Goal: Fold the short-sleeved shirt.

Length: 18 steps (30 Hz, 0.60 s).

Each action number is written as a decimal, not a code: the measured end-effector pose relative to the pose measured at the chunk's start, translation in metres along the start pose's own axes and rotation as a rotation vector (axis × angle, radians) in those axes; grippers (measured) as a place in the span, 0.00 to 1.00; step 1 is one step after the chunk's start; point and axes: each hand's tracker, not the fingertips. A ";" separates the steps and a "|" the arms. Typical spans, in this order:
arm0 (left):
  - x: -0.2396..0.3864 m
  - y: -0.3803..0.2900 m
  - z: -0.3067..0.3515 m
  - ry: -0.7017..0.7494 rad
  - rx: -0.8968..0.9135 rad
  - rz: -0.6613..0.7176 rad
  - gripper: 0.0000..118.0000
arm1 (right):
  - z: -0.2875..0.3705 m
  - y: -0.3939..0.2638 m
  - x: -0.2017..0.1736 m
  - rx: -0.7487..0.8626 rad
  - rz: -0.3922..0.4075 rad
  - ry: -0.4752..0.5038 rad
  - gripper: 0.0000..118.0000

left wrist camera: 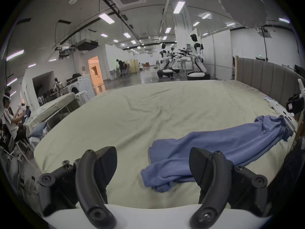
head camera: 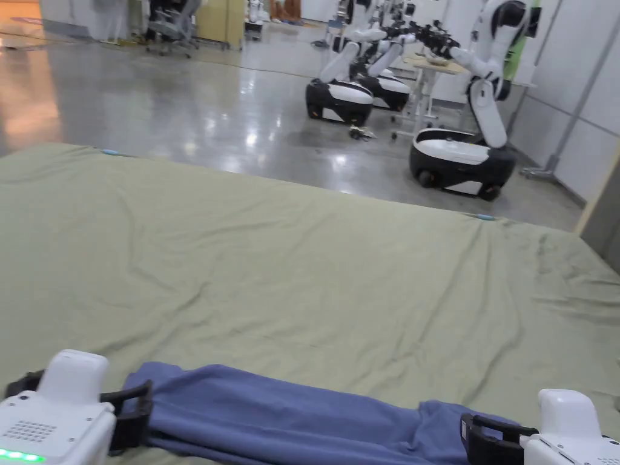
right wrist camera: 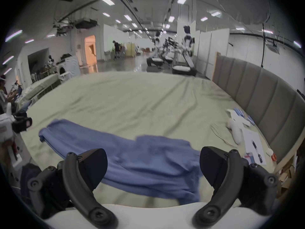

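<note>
Blue shirt (head camera: 290, 412) bunched into a long strip on the bed sheet (head camera: 303, 272), at 6 o'clock near edge. Left hand-held gripper (left wrist camera: 152, 164) and right hand-held gripper (right wrist camera: 153, 164) at either end, jaws wide apart, gripping nothing.

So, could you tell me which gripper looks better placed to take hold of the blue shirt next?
Probably the right gripper: its open jaws already straddle the blue shirt, with cloth lying between them. The left gripper is open too, but the shirt's end only reaches its right jaw, leaving bare sheet in most of the gap.
</note>
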 end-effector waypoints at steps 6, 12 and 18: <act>-0.007 -0.006 -0.014 -0.029 -0.080 0.056 0.03 | -0.016 0.006 -0.052 0.050 -0.023 0.033 0.00; -0.077 0.003 -0.027 -0.095 -0.136 0.190 0.04 | -0.017 0.008 -0.067 0.029 -0.019 0.082 0.00; -0.142 -0.005 -0.056 -0.366 -0.211 0.406 0.86 | -0.023 0.010 -0.079 -0.005 -0.016 0.089 0.00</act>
